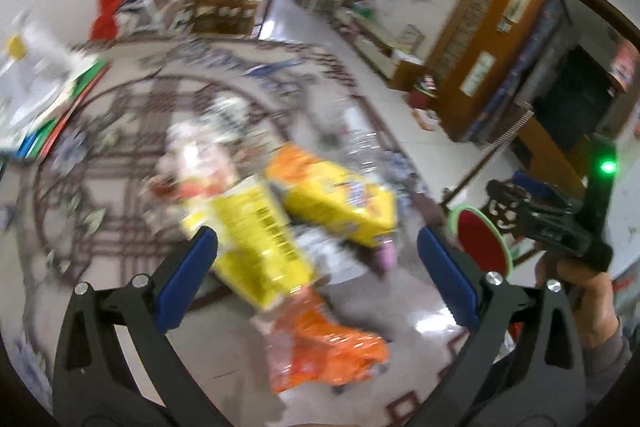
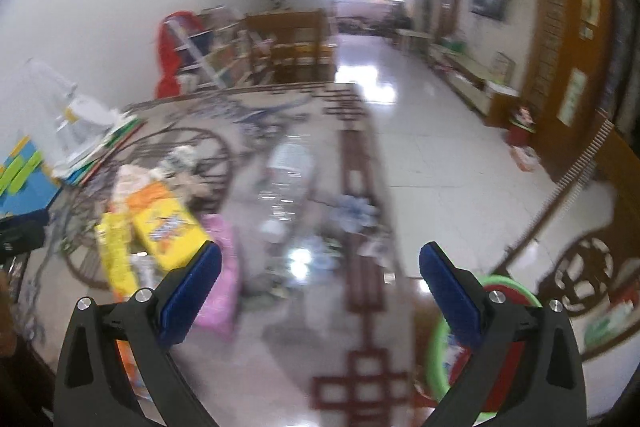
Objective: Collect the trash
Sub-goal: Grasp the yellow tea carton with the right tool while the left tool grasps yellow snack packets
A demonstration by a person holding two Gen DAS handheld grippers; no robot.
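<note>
Both views blurred. Left gripper [image 1: 318, 251] jaws wide apart, nothing between the pads, hovering over a trash pile on a patterned tabletop [image 1: 120, 131]. Right gripper [image 2: 320, 265] jaws also wide apart, holding nothing; it shows in the left view at far right [image 1: 552, 215] with a green light lit, held by a hand [image 1: 592, 299].

Trash: yellow bag [image 1: 256, 239] lies just ahead of the left gripper's left pad, a second yellow-orange bag [image 1: 340, 199] beside it to the right, touching or overlapping, can't tell which. Orange wrapper [image 1: 328, 347] is nearest the camera, between the fingers. Clear plastic bottle [image 2: 286, 183] lies behind the bags toward the table middle. Pink packet [image 2: 220, 279] sits just beside the right gripper's left pad, next to the yellow bags [image 2: 160, 239]. More crumpled white trash behind the bags, too blurred to name.

Red bin with green rim [image 2: 508, 343] stands off the table's right edge, partly behind the right gripper's right finger. Stack of books [image 2: 100, 151] at the table's left.
</note>
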